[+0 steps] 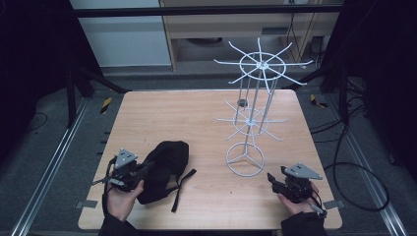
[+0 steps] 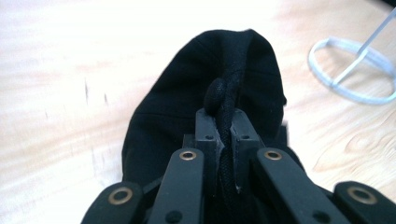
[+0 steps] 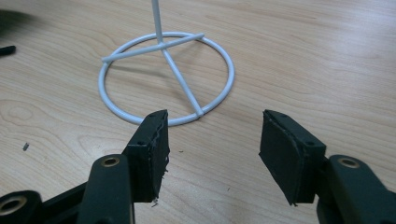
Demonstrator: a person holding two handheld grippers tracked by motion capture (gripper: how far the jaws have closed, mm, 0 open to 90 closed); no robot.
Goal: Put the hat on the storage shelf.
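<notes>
left gripper (image 2: 223, 122) pinched tight on black fabric bag (image 1: 164, 164), near-left of wooden table (image 1: 187, 113) | right gripper (image 3: 212, 140) jaws wide apart, empty, near white wire rack (image 1: 251, 118) base

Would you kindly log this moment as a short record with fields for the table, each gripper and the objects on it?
table: light wooden top
black bag: lying at front left, strap trailing toward the front edge
white wire rack: upright at right of centre, ring base on the table
left gripper: shut on the bag's cord
right gripper: open, holding nothing, facing the rack's base
</notes>
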